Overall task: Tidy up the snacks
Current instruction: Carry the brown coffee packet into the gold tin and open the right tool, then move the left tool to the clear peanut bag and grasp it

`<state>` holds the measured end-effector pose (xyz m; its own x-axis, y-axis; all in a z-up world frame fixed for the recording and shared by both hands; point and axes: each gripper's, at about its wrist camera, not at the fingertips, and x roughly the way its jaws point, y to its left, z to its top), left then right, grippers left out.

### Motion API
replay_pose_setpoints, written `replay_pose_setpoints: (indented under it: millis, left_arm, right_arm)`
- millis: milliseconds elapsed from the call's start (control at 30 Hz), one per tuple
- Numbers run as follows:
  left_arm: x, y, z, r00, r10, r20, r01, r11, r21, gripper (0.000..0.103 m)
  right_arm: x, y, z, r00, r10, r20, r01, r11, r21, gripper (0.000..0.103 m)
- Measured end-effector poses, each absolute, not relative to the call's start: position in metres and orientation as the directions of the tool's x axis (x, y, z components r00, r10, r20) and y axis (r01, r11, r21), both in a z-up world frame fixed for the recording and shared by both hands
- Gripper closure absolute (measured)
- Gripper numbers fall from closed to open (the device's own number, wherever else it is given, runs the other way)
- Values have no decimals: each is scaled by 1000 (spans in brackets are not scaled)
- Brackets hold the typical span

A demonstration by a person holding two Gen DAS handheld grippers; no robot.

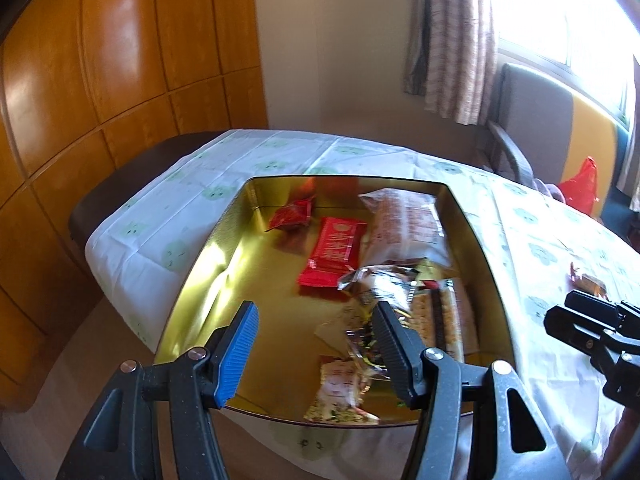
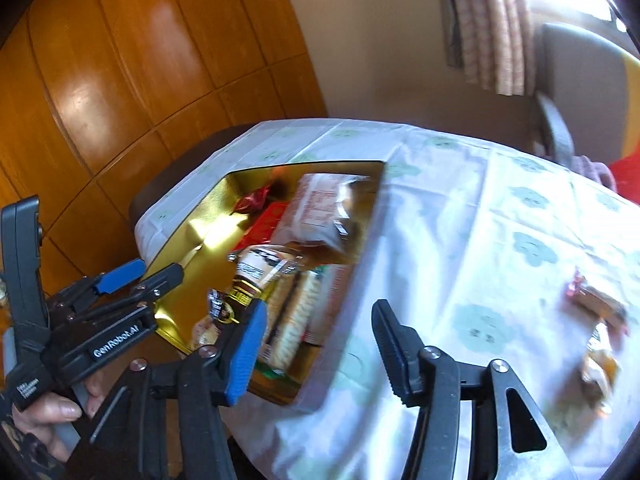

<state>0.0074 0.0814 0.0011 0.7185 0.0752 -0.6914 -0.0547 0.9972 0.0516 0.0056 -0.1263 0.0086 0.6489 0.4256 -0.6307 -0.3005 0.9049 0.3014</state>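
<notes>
Nearest, the left gripper (image 1: 314,340) hangs over the near end of a gold tin (image 1: 208,248), its tongs spread with nothing pinched. The right gripper (image 2: 318,346) is also spread and empty, above the tin's right edge and the white tablecloth (image 2: 460,216). Inside the tin lie a silver packet (image 1: 372,280), a cracker sleeve (image 1: 436,312), a red packet (image 1: 332,256) and a clear bag (image 1: 404,220). Two wrapped snacks (image 2: 596,316) lie on the cloth to the right. Beyond are wood panels (image 1: 100,72) and a curtain (image 1: 456,36).
</notes>
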Motion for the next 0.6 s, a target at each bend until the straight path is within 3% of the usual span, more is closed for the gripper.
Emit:
replay_pose_setpoints:
  millis: [600]
  left_arm:
    - [4,15,4,710,-22,-704,132,986,103,43]
  right_arm:
    - [-46,-267,-31,695,184,-695,53,951,305,37]
